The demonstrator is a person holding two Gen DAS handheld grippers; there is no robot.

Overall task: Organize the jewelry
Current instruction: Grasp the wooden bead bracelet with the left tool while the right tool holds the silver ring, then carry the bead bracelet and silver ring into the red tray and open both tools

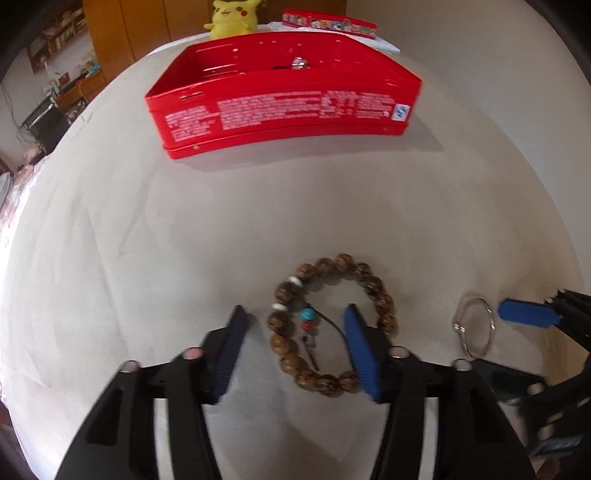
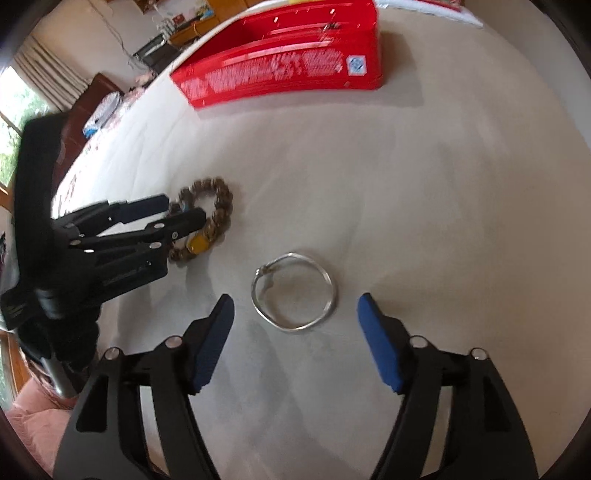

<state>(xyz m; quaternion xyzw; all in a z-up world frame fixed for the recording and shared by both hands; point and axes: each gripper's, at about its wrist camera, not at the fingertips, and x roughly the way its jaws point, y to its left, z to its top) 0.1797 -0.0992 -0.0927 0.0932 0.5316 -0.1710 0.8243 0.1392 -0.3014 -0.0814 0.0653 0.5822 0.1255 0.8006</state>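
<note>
A brown wooden bead bracelet (image 1: 384, 306) with white, turquoise and red beads lies on the white table. My left gripper (image 1: 295, 314) is open, its blue pads straddling the bracelet's near-left part. A silver bangle (image 2: 295, 291) lies flat to its right, just ahead of my open right gripper (image 2: 295, 301). The bangle also shows in the left wrist view (image 1: 476, 326), with the right gripper's blue pad beside it. The bead bracelet (image 2: 221, 210) and left gripper (image 2: 177, 212) show in the right wrist view. A red open tin box (image 1: 280, 114) stands farther back, holding a small silver item (image 1: 300, 63).
A yellow plush toy (image 1: 232, 18) and a red lid (image 1: 328, 24) on white paper lie behind the box. The table (image 1: 110, 221) has a white surface; its left edge borders a patterned cloth, with furniture beyond.
</note>
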